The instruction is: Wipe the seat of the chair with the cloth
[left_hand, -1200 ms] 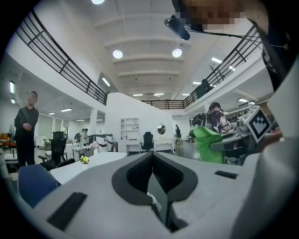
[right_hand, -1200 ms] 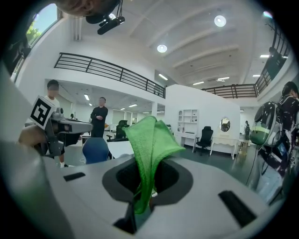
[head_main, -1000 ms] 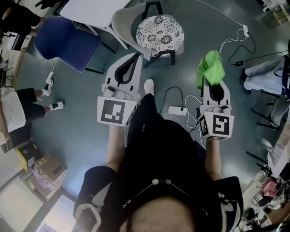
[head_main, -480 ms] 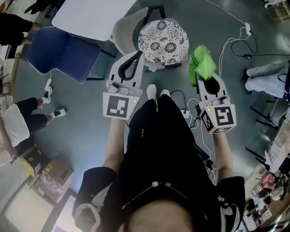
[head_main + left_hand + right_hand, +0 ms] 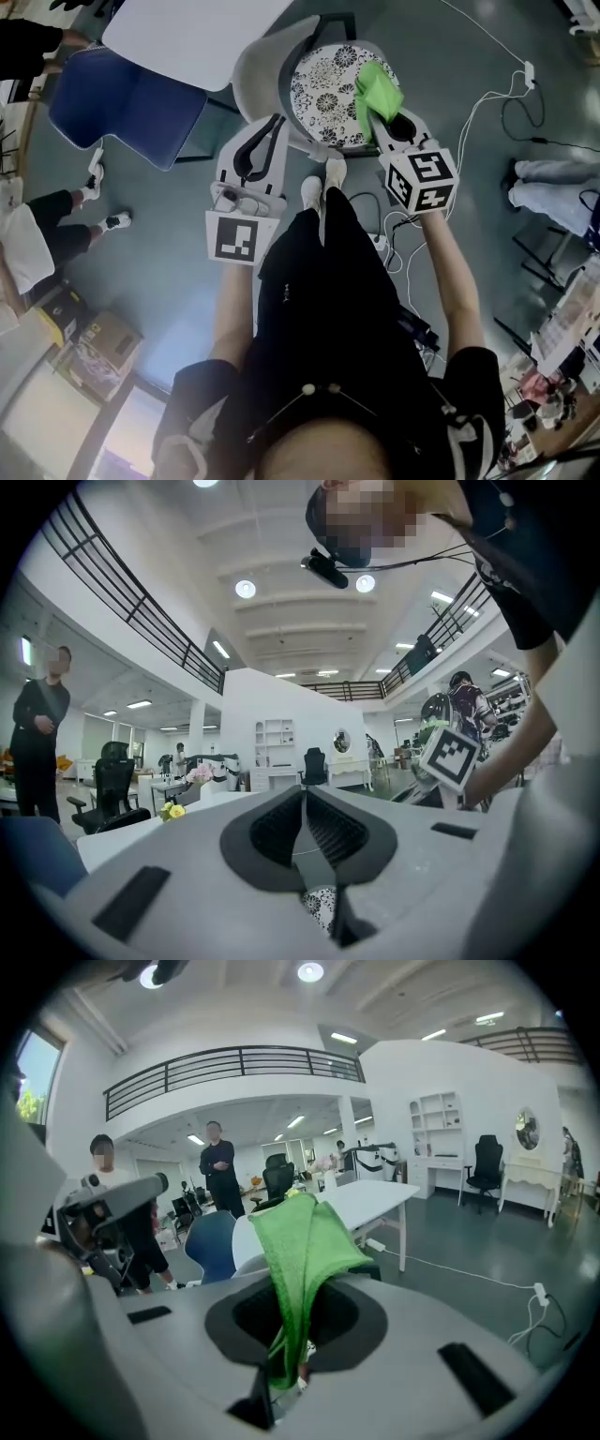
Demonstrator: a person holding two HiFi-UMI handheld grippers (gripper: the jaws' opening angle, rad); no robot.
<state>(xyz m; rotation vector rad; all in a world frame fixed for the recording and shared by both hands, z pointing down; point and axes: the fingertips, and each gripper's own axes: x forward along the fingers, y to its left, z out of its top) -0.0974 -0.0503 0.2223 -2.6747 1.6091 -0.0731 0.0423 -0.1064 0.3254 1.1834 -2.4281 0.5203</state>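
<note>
The chair has a round black-and-white floral seat [image 5: 328,84] and a grey backrest [image 5: 265,58]. My right gripper [image 5: 386,111] is shut on the green cloth [image 5: 377,89], which hangs over the seat's right side. In the right gripper view the cloth [image 5: 302,1241] stands up folded from between the closed jaws [image 5: 289,1354]. My left gripper [image 5: 266,131] hovers by the seat's near left edge, shut and holding nothing. In the left gripper view the ribbed pads [image 5: 323,827] meet, and a bit of floral seat [image 5: 319,908] shows below them.
A blue chair [image 5: 131,98] and a white table [image 5: 187,33] stand to the left of the chair. A power strip with white cables [image 5: 379,244] lies on the floor by my feet. Cardboard boxes [image 5: 94,342] sit at lower left. Other people's legs [image 5: 56,234] are at both sides.
My right gripper has carried the green cloth up and to the left, from beside the chair to over its seat. The left gripper has stayed near the seat's left edge.
</note>
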